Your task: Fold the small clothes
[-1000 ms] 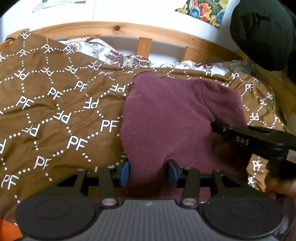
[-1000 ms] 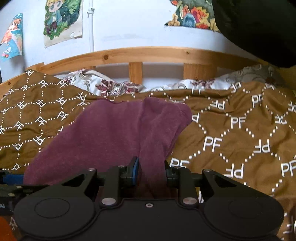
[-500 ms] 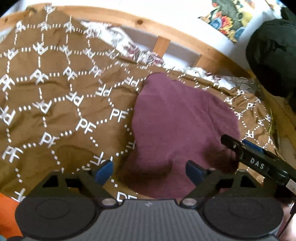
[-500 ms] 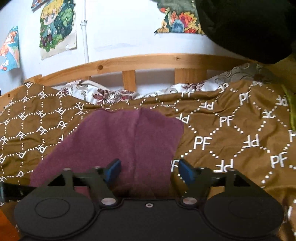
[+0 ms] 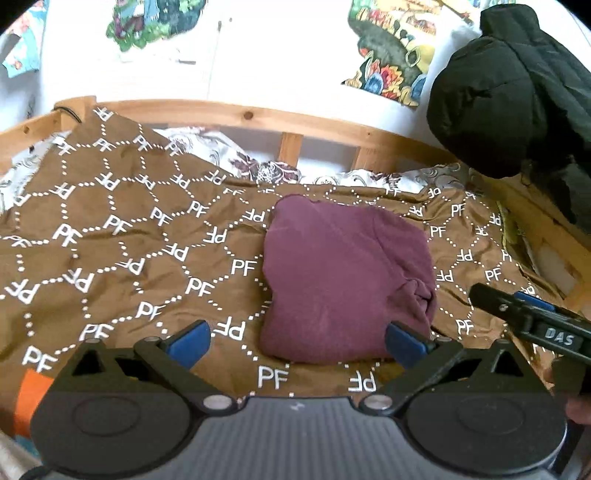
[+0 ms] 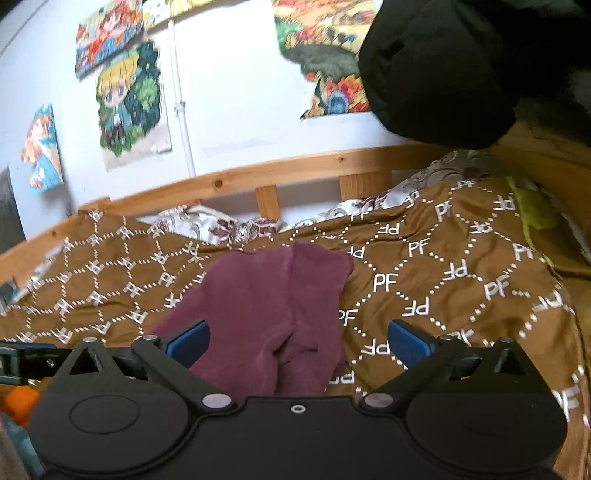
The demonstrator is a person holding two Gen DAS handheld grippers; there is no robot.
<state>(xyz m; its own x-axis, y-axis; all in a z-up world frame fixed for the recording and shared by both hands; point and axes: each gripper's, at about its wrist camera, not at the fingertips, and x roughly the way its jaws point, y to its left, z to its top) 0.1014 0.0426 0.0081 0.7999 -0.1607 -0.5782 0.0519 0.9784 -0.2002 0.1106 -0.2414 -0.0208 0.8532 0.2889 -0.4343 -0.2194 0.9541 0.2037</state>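
brown bedspread (image 5: 110,258) with white dotted lattice and "pf" lettering fills the middle of both views. folded maroon knit garment (image 5: 343,280) lies on it at centre frame as a rounded, roughly square bundle, bunched at its lower right. left gripper (image 5: 297,341): blue-padded fingers spread wide, empty, short of the garment. right gripper (image 6: 297,339): spread wide over the garment's near edge, empty.

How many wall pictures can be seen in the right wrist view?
4, perhaps more out of frame: a chibi poster left of the pipe, an orange-haired one above it, one at far left, and a floral one beside the black jacket.
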